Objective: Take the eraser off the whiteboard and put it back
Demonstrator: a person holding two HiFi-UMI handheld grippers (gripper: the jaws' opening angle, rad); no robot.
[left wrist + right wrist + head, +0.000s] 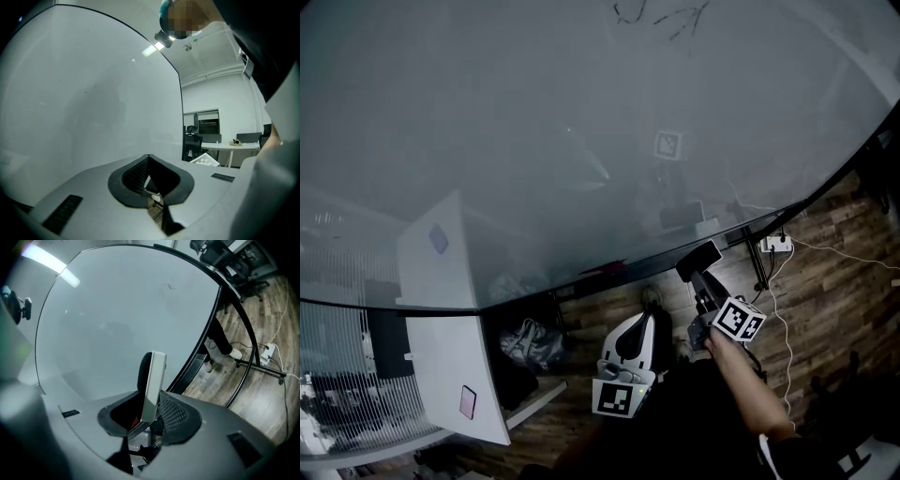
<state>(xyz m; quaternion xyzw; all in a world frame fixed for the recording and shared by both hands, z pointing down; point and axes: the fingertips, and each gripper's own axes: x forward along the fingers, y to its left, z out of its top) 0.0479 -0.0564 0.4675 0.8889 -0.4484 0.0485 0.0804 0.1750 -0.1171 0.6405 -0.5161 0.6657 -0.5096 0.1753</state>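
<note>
Evidently the eraser was already off the whiteboard. It stood upright and edge-on in the right gripper, whose jaws were pinching it across its thin body near its lower end. In the right gripper view the eraser showed a pale backing on one side and a dark pad on the other, rising out of the right gripper with the whiteboard behind it. Gripping it low probably left most of the eraser free to meet the board again. From the head view it sat near the board's lower rim, above the wooden floor; whether it touched the surface could not be told. The left gripper hung lower beside the person's body. In its own view the left gripper had its jaws pressed together on nothing, apparently parked there out of the way since the task needed one hand.
</note>
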